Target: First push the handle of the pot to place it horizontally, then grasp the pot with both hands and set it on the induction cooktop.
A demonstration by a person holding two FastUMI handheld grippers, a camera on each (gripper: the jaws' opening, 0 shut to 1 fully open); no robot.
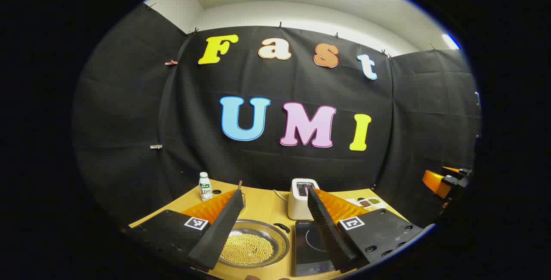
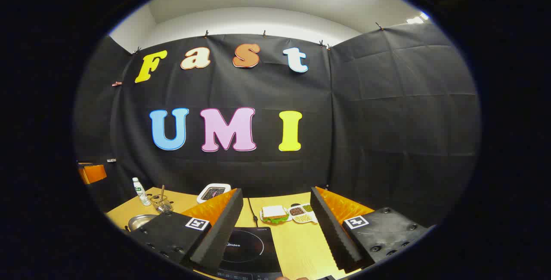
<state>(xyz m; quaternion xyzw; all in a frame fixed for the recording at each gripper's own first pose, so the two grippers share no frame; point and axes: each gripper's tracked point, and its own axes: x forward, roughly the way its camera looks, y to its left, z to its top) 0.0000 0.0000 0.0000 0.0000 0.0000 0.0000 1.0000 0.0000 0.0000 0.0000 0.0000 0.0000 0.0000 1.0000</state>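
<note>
The pot (image 1: 254, 243) is a shallow steel pan full of yellow beans, on the wooden table below my left gripper (image 1: 274, 192). Its left side is hidden by one finger (image 1: 219, 228). A small black handle (image 1: 282, 227) shows at its far right rim. Just right of it lies the black induction cooktop (image 1: 312, 245). My left gripper is open, above the table and holding nothing. My right gripper (image 2: 276, 192) is open too, over the induction cooktop (image 2: 249, 245), with the pot (image 2: 140, 221) far off to its left.
A white toaster (image 1: 300, 198) stands behind the cooktop, with a bottle (image 1: 205, 186) and a wire basket (image 1: 242, 196) at the back left. A sandwich (image 2: 275, 214) and a divided dish of beans (image 2: 301, 213) lie at the back right. The other gripper (image 1: 443, 181) hovers at the right.
</note>
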